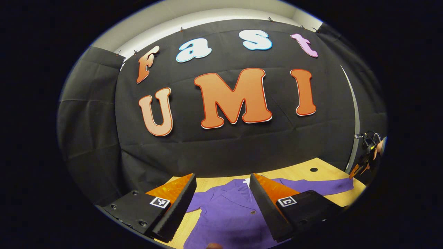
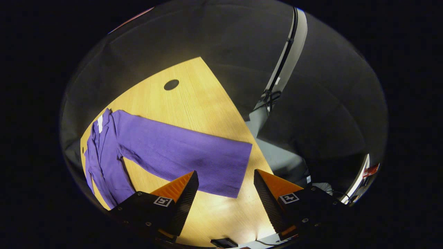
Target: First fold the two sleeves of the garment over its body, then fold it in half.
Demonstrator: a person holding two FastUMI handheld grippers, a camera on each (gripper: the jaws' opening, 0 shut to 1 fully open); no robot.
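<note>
Light woodgrain desk, with a dark round hole, is carrying a purple ribbed cardigan lying flat. Left gripper view is showing its collar, white tag and a button between the left tool, fingers spread apart above the body. Right gripper view is showing one sleeve stretched straight, the right tool hovering open just beside its cuff.

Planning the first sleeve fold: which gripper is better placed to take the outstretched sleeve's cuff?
Right. The right gripper hangs open just short of the sleeve cuff; the left gripper faces the collar.
</note>
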